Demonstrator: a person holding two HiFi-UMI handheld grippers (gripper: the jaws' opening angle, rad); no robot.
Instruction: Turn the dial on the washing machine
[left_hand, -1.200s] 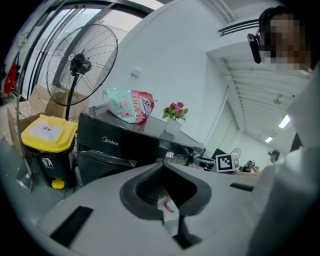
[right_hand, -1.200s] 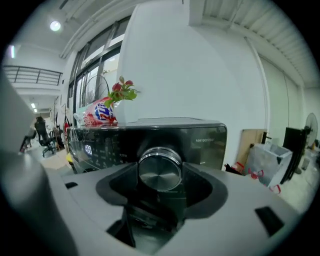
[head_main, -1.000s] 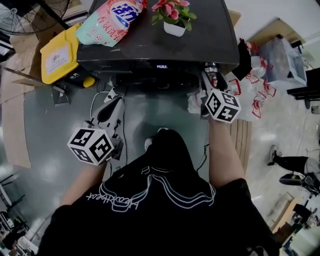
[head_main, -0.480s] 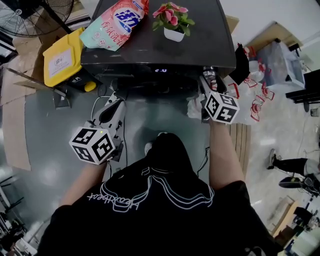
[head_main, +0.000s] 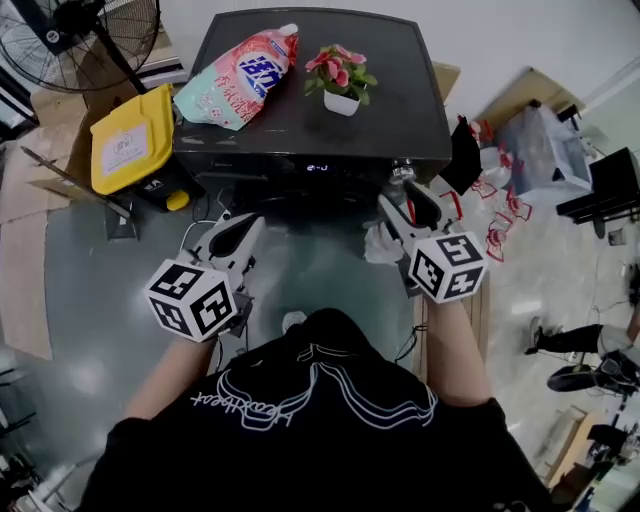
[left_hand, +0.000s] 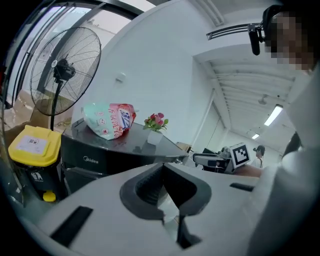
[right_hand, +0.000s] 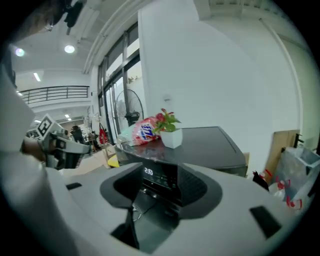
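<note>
Head view: the washing machine (head_main: 400, 100) stands ahead. Its dial (head_main: 403, 172), which looks like a small silvery knob, sits at the front right corner. The right gripper (head_main: 400, 205) hangs just short of it, and the left gripper (head_main: 238, 235) is held low, well apart.

Left gripper view: the jaws are together with nothing in them.

Right gripper view: the jaws are partly apart and closing on nothing, with the lit display (right_hand: 148, 171) framed between them.

The step in hand looks like the approach. The next move calls for centring the right jaws on the dial, then gripping and twisting.

Black washing machine (head_main: 400, 110), yellow bin (head_main: 130, 150), pink flowers (head_main: 335, 68)
</note>
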